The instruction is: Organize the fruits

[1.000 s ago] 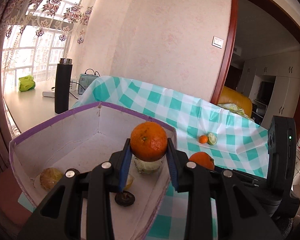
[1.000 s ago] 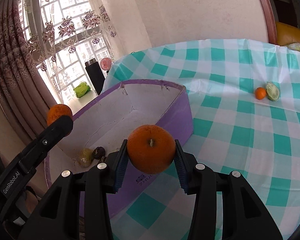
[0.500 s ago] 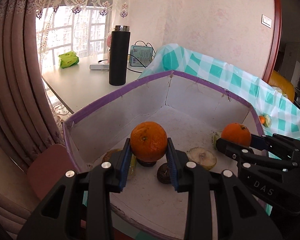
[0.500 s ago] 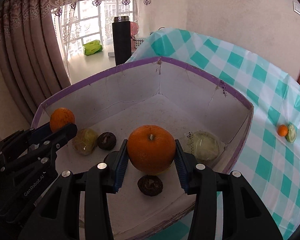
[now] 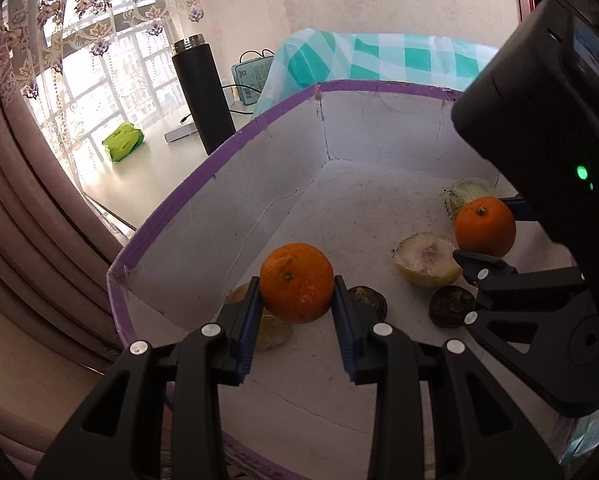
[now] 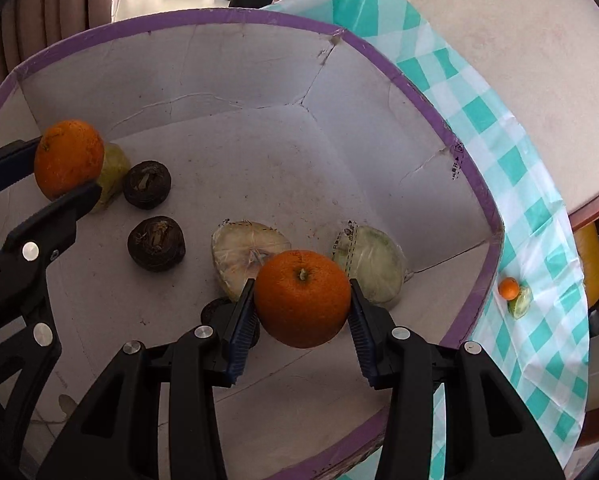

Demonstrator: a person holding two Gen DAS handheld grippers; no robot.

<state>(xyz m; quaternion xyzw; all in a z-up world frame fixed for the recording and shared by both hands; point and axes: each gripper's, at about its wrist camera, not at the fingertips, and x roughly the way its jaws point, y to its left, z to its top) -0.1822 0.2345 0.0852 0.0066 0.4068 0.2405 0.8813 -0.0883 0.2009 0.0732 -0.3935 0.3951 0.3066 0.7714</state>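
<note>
We hold one orange (image 5: 296, 288) pinched in the left gripper (image 5: 295, 308) and a second orange (image 6: 302, 299) pinched in the right gripper (image 6: 302, 312), both low inside the purple-rimmed box (image 6: 475, 184). They look firm, round and a little slippery, so we judge the grip across the widest part is best. Bare floor lies on the near side; the dark fruits (image 6: 156, 243) and pale halves (image 6: 249, 256) crowd the middle.

Purple-rimmed white box (image 6: 379, 60), teal-white checked tablecloth (image 6: 499, 168)
</note>
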